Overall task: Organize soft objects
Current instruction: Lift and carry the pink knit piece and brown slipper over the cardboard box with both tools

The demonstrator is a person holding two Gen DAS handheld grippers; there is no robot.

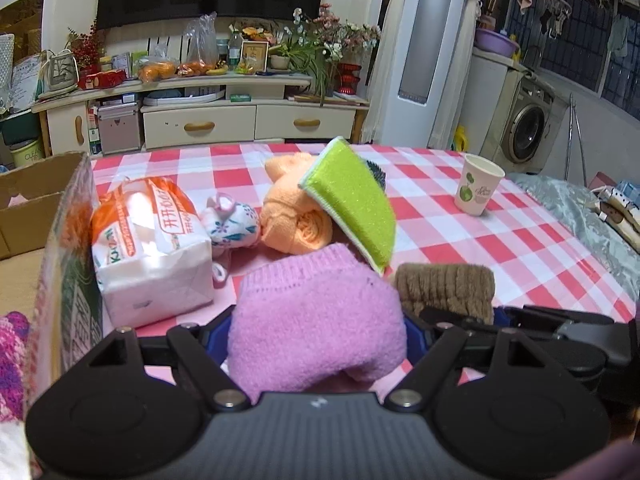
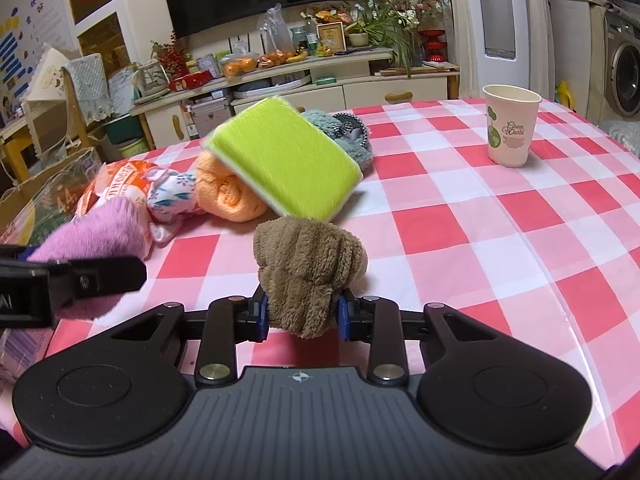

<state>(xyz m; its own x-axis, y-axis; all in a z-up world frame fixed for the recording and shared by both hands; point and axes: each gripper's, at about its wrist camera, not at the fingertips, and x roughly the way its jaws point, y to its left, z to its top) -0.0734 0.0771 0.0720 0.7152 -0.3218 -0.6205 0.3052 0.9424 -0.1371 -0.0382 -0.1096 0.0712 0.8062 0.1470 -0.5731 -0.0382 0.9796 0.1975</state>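
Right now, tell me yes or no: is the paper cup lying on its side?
No. The paper cup stands upright on the checked tablecloth, open mouth up, clear of the soft things.

On the checked tablecloth seven soft things are counted: one pink sock, one brown sock, one orange towel, one green sponge, one grey cloth, one floral pouch and one tissue pack. One paper cup and one cardboard box are also seen.
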